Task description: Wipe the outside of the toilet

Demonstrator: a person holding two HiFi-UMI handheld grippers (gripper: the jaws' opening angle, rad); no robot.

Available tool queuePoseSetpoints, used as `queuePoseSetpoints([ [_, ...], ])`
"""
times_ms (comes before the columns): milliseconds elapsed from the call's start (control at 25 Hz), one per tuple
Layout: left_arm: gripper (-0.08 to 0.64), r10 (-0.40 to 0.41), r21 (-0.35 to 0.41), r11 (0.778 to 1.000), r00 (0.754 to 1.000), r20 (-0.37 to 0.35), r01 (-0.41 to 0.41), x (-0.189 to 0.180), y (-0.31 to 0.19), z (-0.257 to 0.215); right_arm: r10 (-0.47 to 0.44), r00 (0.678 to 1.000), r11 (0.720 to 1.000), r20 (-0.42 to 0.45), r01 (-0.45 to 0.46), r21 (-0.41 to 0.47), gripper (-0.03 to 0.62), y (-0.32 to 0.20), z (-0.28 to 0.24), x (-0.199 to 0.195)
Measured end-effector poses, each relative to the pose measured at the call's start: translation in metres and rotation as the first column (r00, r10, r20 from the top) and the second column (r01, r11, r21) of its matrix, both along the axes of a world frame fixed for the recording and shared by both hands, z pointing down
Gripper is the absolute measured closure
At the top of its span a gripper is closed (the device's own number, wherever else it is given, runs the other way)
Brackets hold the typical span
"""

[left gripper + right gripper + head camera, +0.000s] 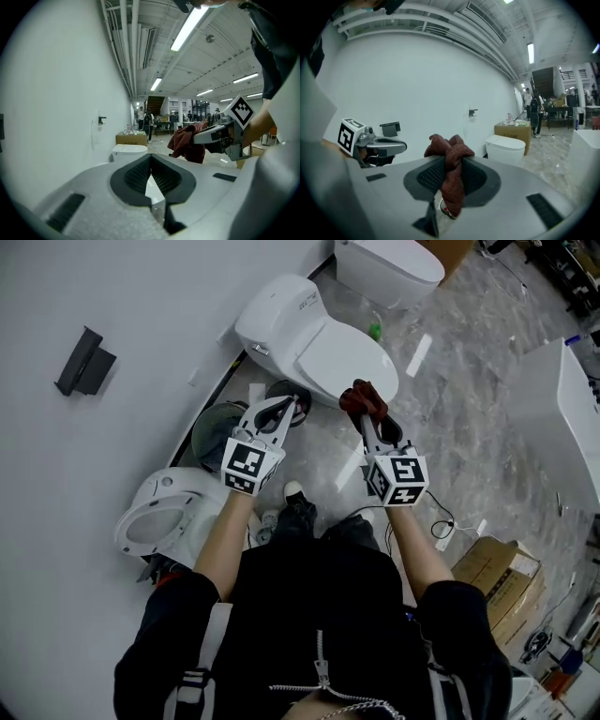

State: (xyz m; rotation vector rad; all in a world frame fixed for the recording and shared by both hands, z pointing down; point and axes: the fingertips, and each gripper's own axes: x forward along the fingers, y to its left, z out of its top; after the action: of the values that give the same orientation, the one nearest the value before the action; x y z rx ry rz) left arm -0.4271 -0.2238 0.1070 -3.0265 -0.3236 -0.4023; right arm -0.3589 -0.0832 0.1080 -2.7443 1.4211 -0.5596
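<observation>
A white toilet [314, 338] stands against the far wall, just beyond two hand-held grippers. The right gripper [367, 420] has its jaws clamped on a bunched dark-red cloth [362, 397]. The left gripper [287, 411], its jaws closed together, grips nothing.

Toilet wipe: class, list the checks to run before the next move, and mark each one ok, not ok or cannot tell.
1. Rag gripped in the right tongs: ok, it is pinched between the pads.
2. Left tongs free: ok, the tips are together with nothing between them.
3. Toilet closed: ok, the lid is down.
4. Rag touching the toilet: not ok, it hangs in the air.
5. Rag damp and clean: cannot tell.
</observation>
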Motion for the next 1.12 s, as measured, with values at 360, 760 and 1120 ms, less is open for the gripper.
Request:
queuePoseSetpoints([
  [360, 0.554, -0.005, -0.032, 0.999, 1.0, 0.03, 0.006, 0.03, -0.037, 0.043, 0.015, 0.999, 1.0, 0.045, -0.015, 0.001, 0.508, -0.054, 0.037, 0.029],
  [760, 0.554, -0.079, -0.076, 0.994, 0.994, 0.074, 0.085, 0.059, -0.063, 0.127, -0.015, 0.995, 1.0, 0.101, 0.016, -0.01, 0.508, -0.077, 0.13, 0.07],
  [1120, 0.554, -0.162, -0.11, 0.979, 0.982, 0.098, 0.173, 0.066, -0.088, 0.257, -0.163, 0.983, 0.98, 0.085, 0.171, -0.101, 0.508, -0.12, 0.273, 0.077],
])
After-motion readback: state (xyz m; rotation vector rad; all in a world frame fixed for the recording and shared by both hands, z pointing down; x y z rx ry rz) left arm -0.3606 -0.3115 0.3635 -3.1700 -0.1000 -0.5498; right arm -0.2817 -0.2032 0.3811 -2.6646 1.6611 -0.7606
